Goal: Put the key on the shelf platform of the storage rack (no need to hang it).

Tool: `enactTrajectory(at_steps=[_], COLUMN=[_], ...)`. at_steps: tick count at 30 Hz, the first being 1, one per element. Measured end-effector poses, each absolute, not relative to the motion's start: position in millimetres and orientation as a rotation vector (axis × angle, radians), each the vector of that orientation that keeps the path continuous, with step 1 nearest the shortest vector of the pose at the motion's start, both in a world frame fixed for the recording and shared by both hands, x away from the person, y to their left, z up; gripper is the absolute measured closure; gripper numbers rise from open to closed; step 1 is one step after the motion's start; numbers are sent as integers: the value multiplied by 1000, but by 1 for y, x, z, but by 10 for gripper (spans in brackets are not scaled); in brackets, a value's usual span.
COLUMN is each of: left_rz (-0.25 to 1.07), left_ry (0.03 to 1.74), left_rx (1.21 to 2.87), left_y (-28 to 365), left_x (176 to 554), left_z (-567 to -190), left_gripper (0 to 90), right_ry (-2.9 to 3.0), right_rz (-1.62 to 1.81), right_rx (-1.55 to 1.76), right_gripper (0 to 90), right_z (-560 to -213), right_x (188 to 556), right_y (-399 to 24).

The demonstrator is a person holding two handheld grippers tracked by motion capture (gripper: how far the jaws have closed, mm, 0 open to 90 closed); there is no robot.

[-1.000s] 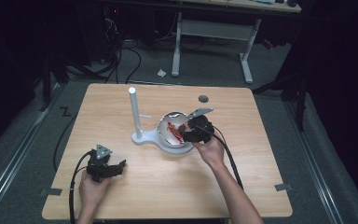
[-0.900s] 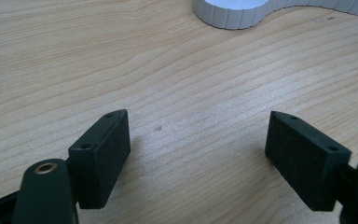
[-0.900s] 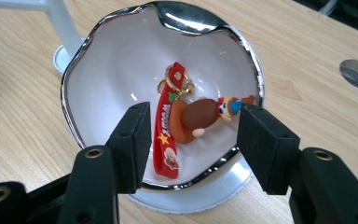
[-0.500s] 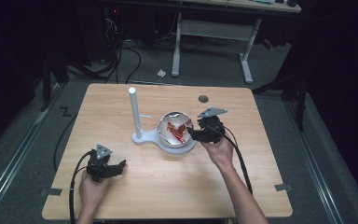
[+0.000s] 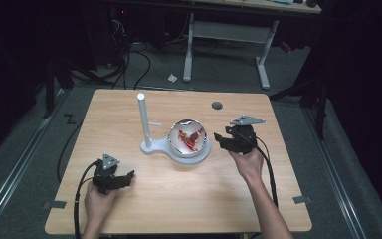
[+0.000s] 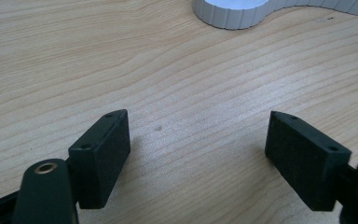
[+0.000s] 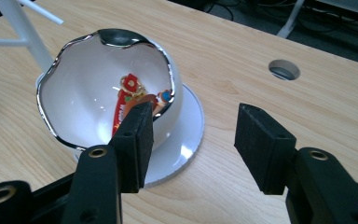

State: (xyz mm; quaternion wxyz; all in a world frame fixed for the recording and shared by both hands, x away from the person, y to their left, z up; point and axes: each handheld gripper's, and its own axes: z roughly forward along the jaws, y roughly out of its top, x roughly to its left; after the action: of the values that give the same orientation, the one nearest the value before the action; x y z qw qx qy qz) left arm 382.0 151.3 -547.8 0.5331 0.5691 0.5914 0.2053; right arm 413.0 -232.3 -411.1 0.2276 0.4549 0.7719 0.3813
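A white bowl (image 5: 186,121) with a wavy silver rim sits on the round plate of a white stand (image 5: 151,148) near the table's middle. In the right gripper view, a red charm (image 7: 126,100) and other small trinkets lie inside the bowl (image 7: 84,93). My right gripper (image 5: 220,141) hovers just right of the bowl and points at it. It (image 7: 193,121) is open, with bare table between its jaws. At the front left, my left gripper (image 5: 127,178) rests low over the wood, and it (image 6: 198,126) is open and empty.
The stand's upright post (image 5: 143,119) rises left of the bowl with thin side pegs (image 7: 42,14). A round cable hole (image 5: 217,105) lies at the back right of the table (image 5: 179,199). Each gripper trails a black cable off the front edge.
My right gripper has drawn back from the bowl's right rim, moving right and slightly up. The left gripper has stayed put.
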Motion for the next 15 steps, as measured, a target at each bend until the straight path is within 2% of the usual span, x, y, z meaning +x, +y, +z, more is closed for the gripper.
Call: enactTrajectory(at_steps=[15], left_rz=[490], left_ry=[1410], left_rx=[1357], left_y=[151], left_x=[382], left_z=[-548], left_gripper=[224], right_ry=[2056], right_rz=[1084], right_rx=[1302], right_gripper=[485], right_z=[-409], right_x=[397], right_y=[-261])
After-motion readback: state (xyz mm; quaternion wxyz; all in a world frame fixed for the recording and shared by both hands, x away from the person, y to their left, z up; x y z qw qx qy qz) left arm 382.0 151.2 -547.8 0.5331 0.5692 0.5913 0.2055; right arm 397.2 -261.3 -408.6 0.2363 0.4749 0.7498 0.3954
